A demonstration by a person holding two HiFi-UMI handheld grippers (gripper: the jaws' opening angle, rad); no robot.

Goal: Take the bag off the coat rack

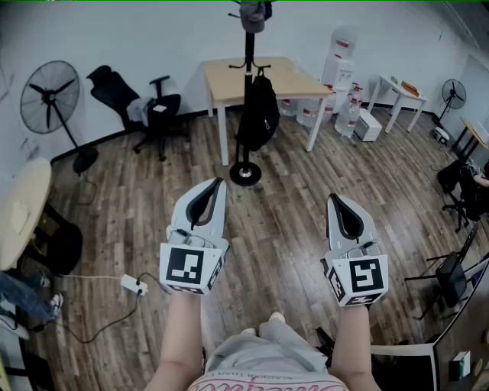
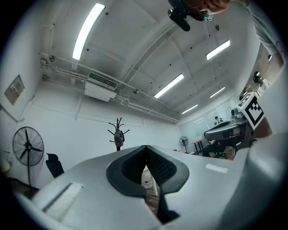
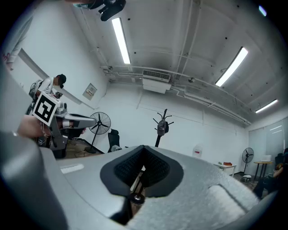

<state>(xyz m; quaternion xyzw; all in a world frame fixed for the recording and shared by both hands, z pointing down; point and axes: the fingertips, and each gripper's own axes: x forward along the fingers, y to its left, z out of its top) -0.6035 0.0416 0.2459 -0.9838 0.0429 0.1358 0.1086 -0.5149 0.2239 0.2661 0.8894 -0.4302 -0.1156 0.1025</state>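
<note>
A black bag (image 1: 258, 113) hangs on the black coat rack (image 1: 248, 53) that stands on a round base in front of a wooden table. A grey cap (image 1: 253, 14) sits on the rack's top. Both grippers are held well short of the rack, over the wood floor. My left gripper (image 1: 218, 183) is shut and holds nothing; my right gripper (image 1: 333, 198) is shut and holds nothing too. In the left gripper view the rack's top with the cap (image 2: 119, 136) shows far off above the closed jaws. The right gripper view shows the rack's top (image 3: 163, 126) the same way.
A wooden table (image 1: 229, 82) stands behind the rack. Black office chairs (image 1: 141, 107) and a standing fan (image 1: 50, 98) are at the left. Water bottles (image 1: 340, 84) and a small white table (image 1: 398, 93) are at the right. A power strip (image 1: 134, 285) with its cable lies on the floor at the left.
</note>
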